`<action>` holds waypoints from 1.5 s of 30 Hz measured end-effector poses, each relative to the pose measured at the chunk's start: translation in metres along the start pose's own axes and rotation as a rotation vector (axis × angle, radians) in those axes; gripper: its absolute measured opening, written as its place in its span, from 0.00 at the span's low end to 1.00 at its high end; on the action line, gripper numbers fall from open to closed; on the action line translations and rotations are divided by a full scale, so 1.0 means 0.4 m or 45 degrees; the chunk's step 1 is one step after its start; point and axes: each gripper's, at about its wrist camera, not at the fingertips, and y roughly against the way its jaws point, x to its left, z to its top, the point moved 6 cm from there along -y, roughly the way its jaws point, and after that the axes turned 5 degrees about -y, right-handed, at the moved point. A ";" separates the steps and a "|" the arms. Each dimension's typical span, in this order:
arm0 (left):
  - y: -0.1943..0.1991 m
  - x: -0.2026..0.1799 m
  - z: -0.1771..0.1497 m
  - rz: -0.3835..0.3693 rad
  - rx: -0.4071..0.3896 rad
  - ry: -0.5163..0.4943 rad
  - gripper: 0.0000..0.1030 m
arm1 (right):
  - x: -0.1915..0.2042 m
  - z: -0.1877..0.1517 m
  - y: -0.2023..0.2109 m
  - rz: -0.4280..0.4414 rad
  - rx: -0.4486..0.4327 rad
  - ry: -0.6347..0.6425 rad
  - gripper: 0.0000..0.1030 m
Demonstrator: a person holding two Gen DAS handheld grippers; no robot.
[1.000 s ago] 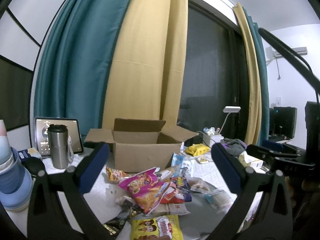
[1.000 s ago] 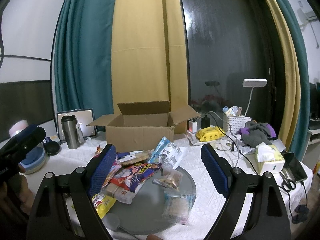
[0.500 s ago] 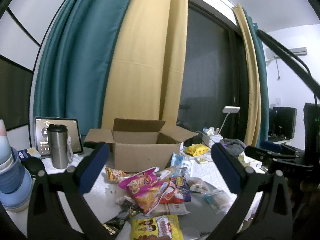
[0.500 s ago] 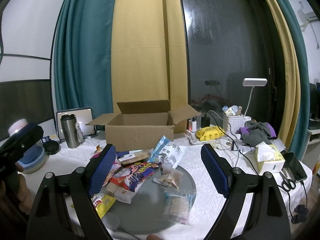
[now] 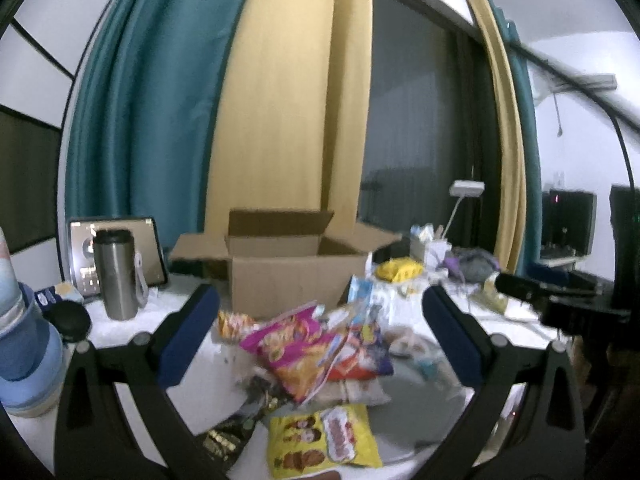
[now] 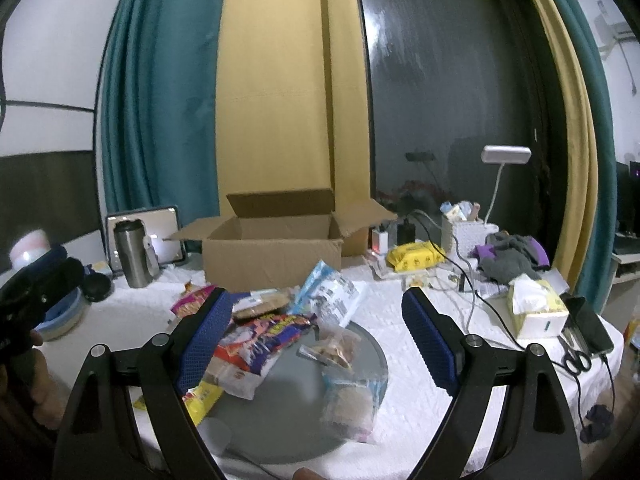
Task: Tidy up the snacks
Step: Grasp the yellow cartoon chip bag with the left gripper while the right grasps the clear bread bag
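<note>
An open cardboard box (image 5: 296, 276) (image 6: 272, 258) stands at the back of the white-covered table. A heap of snack bags lies before it on a round grey mat (image 6: 296, 408): a pink-orange bag (image 5: 294, 350), a purple-red bag (image 5: 362, 354) (image 6: 264, 338), a yellow bag (image 5: 322, 440), a blue-white pouch (image 6: 330, 298) and clear packets (image 6: 350, 400). My left gripper (image 5: 320, 340) is open and empty above the heap. My right gripper (image 6: 316, 340) is open and empty above the mat.
A steel tumbler (image 5: 118, 274) and a tablet (image 5: 150, 248) stand at the left, blue bowls (image 5: 24, 356) nearer. At the right are a yellow wipes pack (image 6: 416, 256), desk lamp (image 6: 506, 156), tissue box (image 6: 536, 314), cables, clothes, phone and scissors.
Both grippers have shifted slightly and the views are a little blurred. The box and snacks lie where they were. Both grippers stay open.
</note>
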 end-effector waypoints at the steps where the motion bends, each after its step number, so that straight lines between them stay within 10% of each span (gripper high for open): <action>1: -0.013 0.002 -0.014 -0.002 0.032 -0.003 0.99 | -0.004 -0.008 -0.009 -0.005 0.014 -0.005 0.87; 21: -0.225 -0.014 -0.371 -0.103 0.751 0.107 0.99 | -0.124 -0.296 -0.252 -0.096 0.500 -0.178 0.87; 29: -0.249 -0.009 -0.371 -0.136 0.761 0.135 0.98 | -0.124 -0.341 -0.288 -0.070 0.567 -0.197 0.82; 37: -0.233 -0.043 -0.334 -0.199 0.727 0.068 0.54 | -0.118 -0.328 -0.273 -0.029 0.564 -0.193 0.59; 45: -0.206 -0.064 -0.257 -0.216 0.644 0.047 0.51 | -0.124 -0.259 -0.223 -0.014 0.449 -0.189 0.59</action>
